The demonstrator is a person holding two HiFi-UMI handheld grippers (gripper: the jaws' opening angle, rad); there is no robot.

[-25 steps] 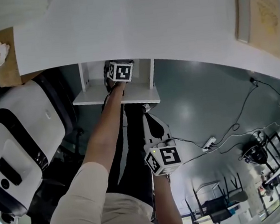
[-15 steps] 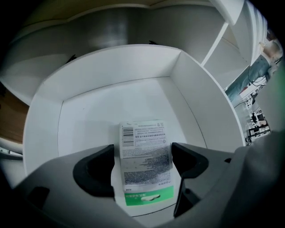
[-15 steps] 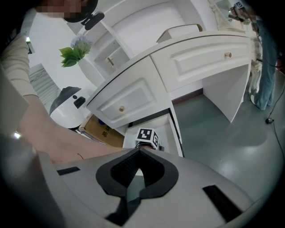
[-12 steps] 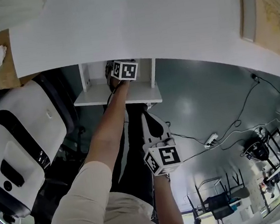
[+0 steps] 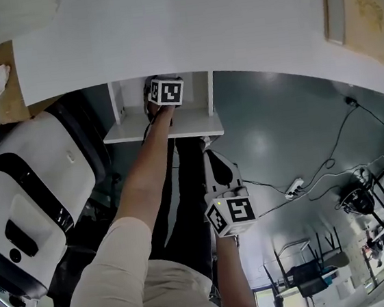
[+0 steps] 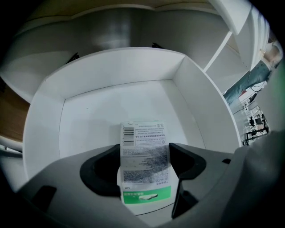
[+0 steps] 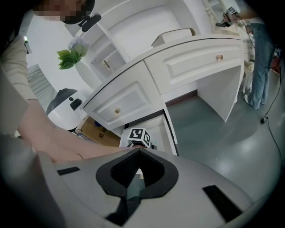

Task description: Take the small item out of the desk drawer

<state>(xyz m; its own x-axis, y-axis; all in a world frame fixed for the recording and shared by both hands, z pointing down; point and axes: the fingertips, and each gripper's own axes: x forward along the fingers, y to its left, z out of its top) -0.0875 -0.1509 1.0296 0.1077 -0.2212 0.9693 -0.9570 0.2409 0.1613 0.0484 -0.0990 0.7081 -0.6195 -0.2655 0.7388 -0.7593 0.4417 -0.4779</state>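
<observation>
The white desk drawer (image 5: 189, 125) stands pulled open under the desk top. My left gripper (image 5: 164, 90) reaches down into it. In the left gripper view a small flat packet (image 6: 144, 142), white with fine print, a barcode and a green band, lies on the drawer floor (image 6: 89, 124). It sits between the jaws of the left gripper (image 6: 144, 156). The jaws are closing, their tips right at the packet's edges, and no firm press shows. My right gripper (image 5: 214, 164) hangs below the drawer over the floor, shut and empty (image 7: 138, 171).
A white and black chair (image 5: 24, 196) stands close on the left of the drawer. A cardboard box (image 5: 8, 81) sits beside the desk. Cables and a power strip (image 5: 294, 187) lie on the grey floor to the right. A person's legs (image 7: 258, 80) stand far right.
The left gripper has sunk slightly deeper into the drawer. The right gripper has drifted a little to the right and down in the head view.
</observation>
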